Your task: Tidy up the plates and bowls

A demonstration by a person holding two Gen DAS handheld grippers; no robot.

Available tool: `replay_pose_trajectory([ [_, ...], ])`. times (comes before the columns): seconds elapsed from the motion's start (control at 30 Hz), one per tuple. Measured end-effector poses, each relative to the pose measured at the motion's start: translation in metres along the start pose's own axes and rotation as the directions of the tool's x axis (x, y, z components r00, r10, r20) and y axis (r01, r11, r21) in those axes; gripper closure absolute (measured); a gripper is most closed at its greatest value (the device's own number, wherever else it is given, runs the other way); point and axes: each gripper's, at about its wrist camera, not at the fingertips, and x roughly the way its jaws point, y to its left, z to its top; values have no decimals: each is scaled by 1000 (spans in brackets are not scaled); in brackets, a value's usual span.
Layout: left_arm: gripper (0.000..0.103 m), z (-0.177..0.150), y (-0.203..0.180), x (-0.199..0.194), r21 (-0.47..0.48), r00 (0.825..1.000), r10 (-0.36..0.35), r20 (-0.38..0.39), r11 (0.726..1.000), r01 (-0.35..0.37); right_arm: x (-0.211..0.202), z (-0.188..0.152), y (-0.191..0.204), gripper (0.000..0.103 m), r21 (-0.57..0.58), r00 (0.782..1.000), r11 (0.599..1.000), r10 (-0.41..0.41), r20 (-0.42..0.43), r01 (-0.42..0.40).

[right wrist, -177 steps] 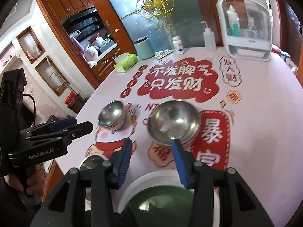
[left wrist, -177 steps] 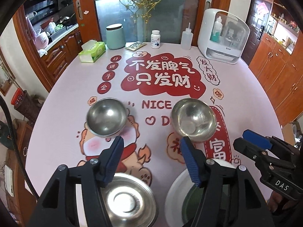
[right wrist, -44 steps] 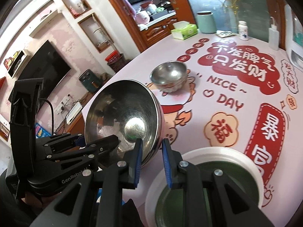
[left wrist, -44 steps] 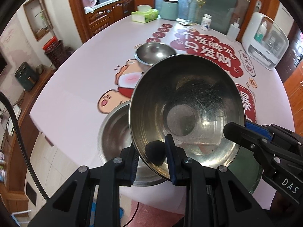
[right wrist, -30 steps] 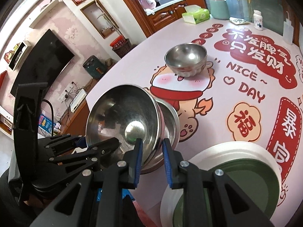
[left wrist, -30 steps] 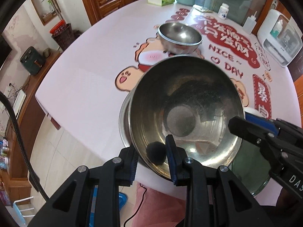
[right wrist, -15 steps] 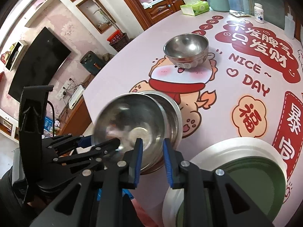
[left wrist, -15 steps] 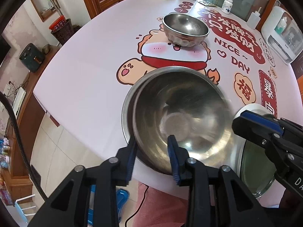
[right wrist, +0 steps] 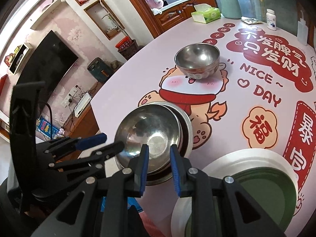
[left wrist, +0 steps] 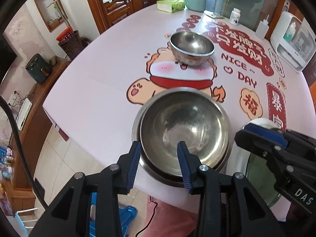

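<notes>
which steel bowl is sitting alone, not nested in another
The far steel bowl on the cartoon face print; the near bowl sits nested inside a wider bowl.

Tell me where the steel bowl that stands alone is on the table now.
In the left wrist view the lone steel bowl stands upright at the upper middle, on the cartoon figure's head on the tablecloth, beyond the nested bowls.

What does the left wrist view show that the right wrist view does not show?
Only the left wrist view shows the white appliance at the far table edge. Only the right wrist view shows the television on the wall. Both show the nested steel bowls, the single steel bowl further back, the green plate and the tissue box.
</notes>
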Motion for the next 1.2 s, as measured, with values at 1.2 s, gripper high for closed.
replay_pose_trajectory([
  [1.2, 32, 118, 12, -24, 206, 986, -62, 156, 978, 29, -19, 51, -30, 58, 333, 962, 939, -164, 218, 85],
])
